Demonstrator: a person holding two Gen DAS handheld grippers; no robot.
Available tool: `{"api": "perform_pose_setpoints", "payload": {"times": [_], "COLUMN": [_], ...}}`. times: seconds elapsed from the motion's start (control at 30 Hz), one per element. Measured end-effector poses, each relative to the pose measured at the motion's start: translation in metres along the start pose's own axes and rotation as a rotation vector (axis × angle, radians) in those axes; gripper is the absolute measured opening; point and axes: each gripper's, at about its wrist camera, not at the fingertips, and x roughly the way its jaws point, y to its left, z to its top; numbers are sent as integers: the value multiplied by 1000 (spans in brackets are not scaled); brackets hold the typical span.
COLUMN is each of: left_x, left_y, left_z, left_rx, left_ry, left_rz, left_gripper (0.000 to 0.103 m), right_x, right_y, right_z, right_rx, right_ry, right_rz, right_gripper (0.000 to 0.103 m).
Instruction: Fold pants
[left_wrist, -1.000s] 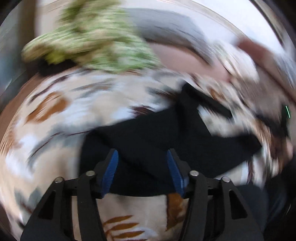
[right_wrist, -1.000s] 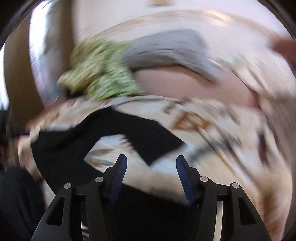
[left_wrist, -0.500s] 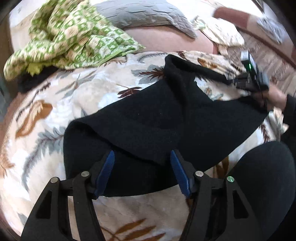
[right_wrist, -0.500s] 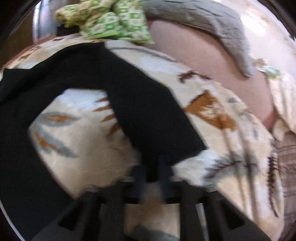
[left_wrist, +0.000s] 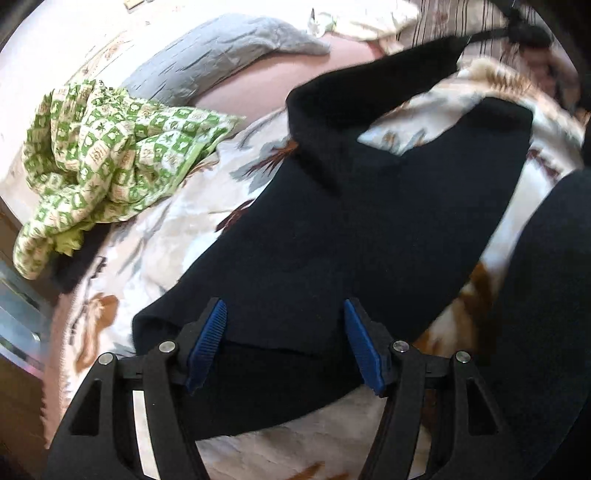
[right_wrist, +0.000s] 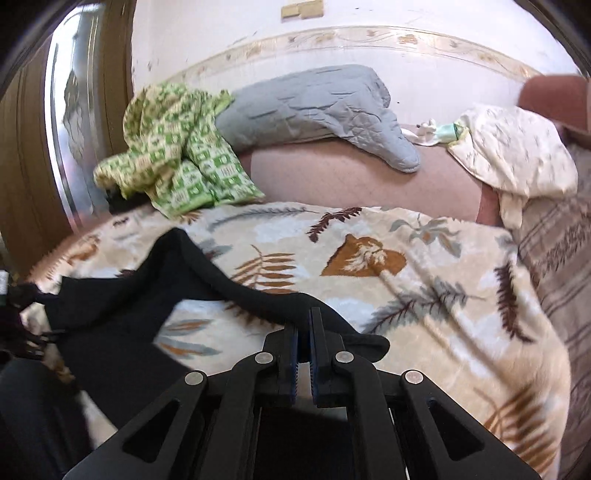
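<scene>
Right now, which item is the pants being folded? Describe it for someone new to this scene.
On the bed, look at the leaf-print blanket in front. The pants are the flat black garment spread across it, one leg pinched in the right gripper. Unlike the crumpled green checked cloth and grey pillow behind, they are plain black.

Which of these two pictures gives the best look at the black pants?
The left wrist view: the black pants fill the middle, spread on the leaf-print blanket. The right wrist view shows only a strip, one leg leading into the shut right tongs.
</scene>
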Motion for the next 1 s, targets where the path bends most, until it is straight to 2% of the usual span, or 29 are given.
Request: {"api": "perform_pose_setpoints", "payload": {"times": [0.03, 0.07, 0.1, 0.17, 0.27, 0.33, 0.47, 0.5, 0.57, 0.63, 0.7, 0.73, 0.8, 0.83, 0.87, 0.9, 0.93, 1.0], "left_x": [5, 9, 12, 10, -5, -16, -31, -31, -20, -1, 30, 45, 76, 85, 91, 91, 87, 76], "left_y": [1, 3, 5, 6, 13, 28, 91, 101, 128, 145, 157, 160, 165, 167, 169, 171, 174, 176], "left_z": [0, 1, 3, 8, 15, 20, 24, 24, 26, 29, 36, 38, 42, 43, 44, 44, 44, 45], "left_rx": [4, -1, -10, -3, -48, -133, -443, -489, -585, -640, -666, -677, -697, -709, -734, -766, -797, -818], "left_ry": [29, 51, 80, 96, 58, 10, -106, -117, -127, -118, -77, -55, 13, 35, 48, 47, 31, 6], "left_rz": [4, 5, 8, 46, 39, 44, 91, 100, 118, 119, 122, 118, 134, 152, 161, 160, 172, 217], "left_gripper": [63, 43, 16, 10, 8, 8, 8, 8, 8, 8, 9, 9, 17, 18, 18, 19, 21, 35], "right_x": [-4, -7, -11, -18, -31, -41, -57, -60, -66, -71, -67, -58, -24, -9, 8, 22, 34, 42], "right_y": [-1, -1, -2, -4, -9, -10, -14, -17, -25, -34, -44, -52, -71, -79, -87, -91, -92, -93], "right_z": [0, -1, 0, 1, 3, 5, 7, 6, 5, 3, 1, 1, 3, 2, 3, 4, 4, 2], "right_rx": [6, 12, 20, 37, 73, 82, 114, 134, 180, 224, 286, 326, 415, 446, 469, 459, 418, 413], "right_ry": [-9, -19, -36, -71, -135, -189, -269, -282, -306, -324, -317, -296, -234, -214, -186, -156, -134, -106], "right_rz": [10, 17, 29, 45, 72, 97, 173, 197, 259, 307, 338, 330, 276, 231, 123, 24, -36, -57], "right_gripper": [3, 3, 3, 3, 3, 3, 3, 3, 3, 3, 3, 3, 5, 11, 16, 27, 29, 29]}}
